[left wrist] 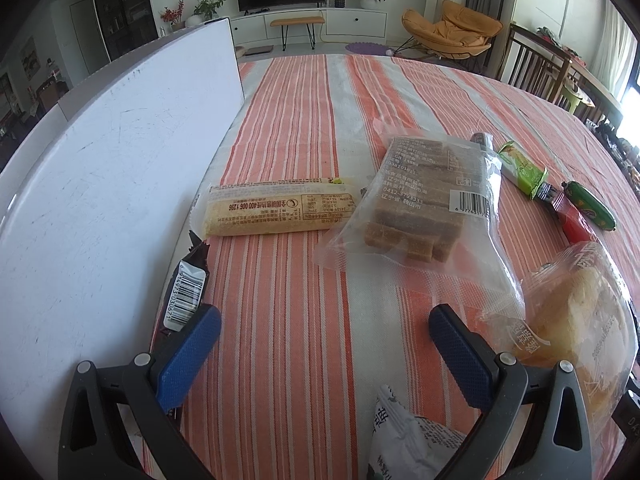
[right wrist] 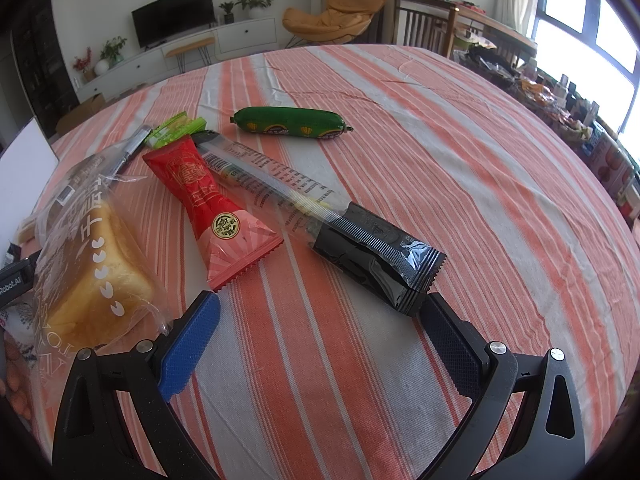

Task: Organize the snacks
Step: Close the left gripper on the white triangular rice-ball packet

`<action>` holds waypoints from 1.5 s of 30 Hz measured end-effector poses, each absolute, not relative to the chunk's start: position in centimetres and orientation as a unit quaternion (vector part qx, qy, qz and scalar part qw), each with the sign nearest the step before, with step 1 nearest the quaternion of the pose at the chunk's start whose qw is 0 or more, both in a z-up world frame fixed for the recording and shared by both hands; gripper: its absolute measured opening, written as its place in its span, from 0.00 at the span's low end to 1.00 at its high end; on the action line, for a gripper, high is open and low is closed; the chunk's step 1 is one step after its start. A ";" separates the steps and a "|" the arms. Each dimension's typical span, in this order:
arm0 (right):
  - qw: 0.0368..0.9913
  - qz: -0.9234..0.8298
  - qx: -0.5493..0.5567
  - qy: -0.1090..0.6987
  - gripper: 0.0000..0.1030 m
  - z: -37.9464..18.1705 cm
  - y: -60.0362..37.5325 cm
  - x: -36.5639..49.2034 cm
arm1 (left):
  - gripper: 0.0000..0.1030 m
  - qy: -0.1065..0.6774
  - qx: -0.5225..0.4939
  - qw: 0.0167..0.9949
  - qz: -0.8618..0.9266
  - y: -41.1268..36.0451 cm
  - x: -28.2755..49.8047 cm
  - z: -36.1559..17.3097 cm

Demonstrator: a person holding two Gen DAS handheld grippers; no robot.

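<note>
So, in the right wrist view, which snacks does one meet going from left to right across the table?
Bagged bread loaf → red packet → long clear-and-black packet. The green sausage lies farther back, so it is left out.

Upside-down "400 006 1296" on the yellow roll wrapper (left wrist: 280, 210), "0412-3793333" printed on the clear brown-cake bag (left wrist: 424, 196), barcode digits partly legible on the black wrapper (left wrist: 186, 296), "Robot.AI" on the black device (right wrist: 12, 282) at left edge

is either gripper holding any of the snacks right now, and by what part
Nothing is held. The left gripper and right gripper are both open over the striped tablecloth, with no snack between their fingers.
</note>
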State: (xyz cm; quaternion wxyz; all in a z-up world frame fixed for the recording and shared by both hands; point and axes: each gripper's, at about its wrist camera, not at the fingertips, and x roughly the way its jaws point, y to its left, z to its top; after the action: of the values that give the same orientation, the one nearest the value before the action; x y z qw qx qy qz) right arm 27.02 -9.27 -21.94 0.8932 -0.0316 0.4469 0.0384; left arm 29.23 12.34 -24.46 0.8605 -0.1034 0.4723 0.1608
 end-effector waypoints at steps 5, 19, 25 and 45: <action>0.893 0.038 -0.032 0.447 0.99 -21.9 -9.3 27.0 | 0.99 0.450 -0.122 0.877 0.111 12.1 26.3 -21.5; 0.893 0.038 -0.032 0.447 0.99 -21.9 -9.3 27.0 | 0.51 0.468 -0.045 0.882 -0.003 6.7 23.4 -22.9; 0.893 0.038 -0.032 0.447 0.99 -21.9 -9.3 27.0 | 0.47 0.462 -0.056 0.885 -0.026 6.3 22.3 -22.8; 0.879 0.091 -0.044 0.466 0.96 -21.4 -10.4 26.6 | 0.70 0.445 -0.027 0.895 -0.007 6.4 15.7 -24.0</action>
State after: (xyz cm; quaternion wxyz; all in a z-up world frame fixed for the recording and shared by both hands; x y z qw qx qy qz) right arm 26.58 -10.43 -21.38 0.8790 -0.0437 0.4661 0.0906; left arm 15.68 6.36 -23.95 0.8952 -0.0274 0.4449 -0.0071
